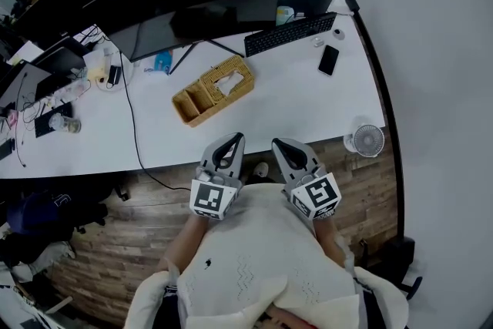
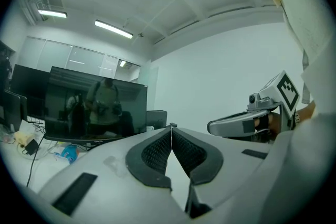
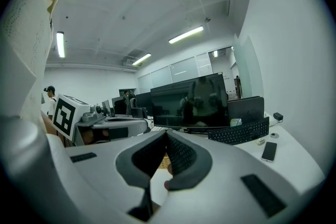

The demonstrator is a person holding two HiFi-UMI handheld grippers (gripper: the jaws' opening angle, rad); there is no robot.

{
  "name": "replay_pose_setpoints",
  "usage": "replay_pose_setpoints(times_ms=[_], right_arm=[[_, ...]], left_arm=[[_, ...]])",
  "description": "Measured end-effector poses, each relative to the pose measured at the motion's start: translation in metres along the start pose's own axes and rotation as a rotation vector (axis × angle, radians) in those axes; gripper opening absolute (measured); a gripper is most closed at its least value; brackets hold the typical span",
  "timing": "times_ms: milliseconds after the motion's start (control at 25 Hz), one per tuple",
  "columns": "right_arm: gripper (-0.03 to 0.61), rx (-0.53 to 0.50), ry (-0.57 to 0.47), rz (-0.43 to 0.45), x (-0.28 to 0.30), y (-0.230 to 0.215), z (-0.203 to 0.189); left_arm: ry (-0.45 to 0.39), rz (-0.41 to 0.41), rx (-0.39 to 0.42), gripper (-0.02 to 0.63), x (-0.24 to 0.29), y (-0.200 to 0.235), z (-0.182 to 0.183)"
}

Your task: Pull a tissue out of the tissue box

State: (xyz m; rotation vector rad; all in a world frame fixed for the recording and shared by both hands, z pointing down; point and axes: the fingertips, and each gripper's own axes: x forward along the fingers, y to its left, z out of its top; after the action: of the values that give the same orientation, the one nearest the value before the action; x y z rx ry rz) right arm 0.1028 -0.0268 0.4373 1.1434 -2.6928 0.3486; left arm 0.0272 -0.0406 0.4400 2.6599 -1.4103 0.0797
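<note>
Two closed, empty grippers, well short of the tissue box (image 1: 213, 91)

Left gripper (image 2: 171, 129) has its jaws pressed together on nothing, and the right gripper (image 3: 167, 135) likewise meets at its tips. They sit side by side at the near edge of the desk (image 1: 308, 108). Ahead and a little to the left lies the wicker box, its long axis slanting from near-left to far-right. A white tissue (image 1: 229, 81) pokes from its far-right end. The left gripper looks the nearer.
</note>
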Motion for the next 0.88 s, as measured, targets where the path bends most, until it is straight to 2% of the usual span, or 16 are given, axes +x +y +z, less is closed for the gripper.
replay_pose_setpoints(times_ms=[320,520,640,880], right_arm=[[0.002,0.005,0.026,-0.042,0.023,-0.001,0.004],[0.002,0.025,0.029,-0.098,0.038,-0.006,0.008],[0.002,0.033,0.038,-0.129,0.046,-0.008,0.008],[0.002,0.041,0.061,-0.187,0.053,-0.012,0.005]], left_arm=[[0.024,-0.028,-0.009,0.014,0.009,0.028,-0.005],[0.055,-0.072,0.027,0.015,0.027,0.049,-0.011],[0.073,-0.077,0.02,0.015,0.036,0.062,-0.015],[0.139,-0.112,0.063,0.017,0.056,0.083,-0.039]])
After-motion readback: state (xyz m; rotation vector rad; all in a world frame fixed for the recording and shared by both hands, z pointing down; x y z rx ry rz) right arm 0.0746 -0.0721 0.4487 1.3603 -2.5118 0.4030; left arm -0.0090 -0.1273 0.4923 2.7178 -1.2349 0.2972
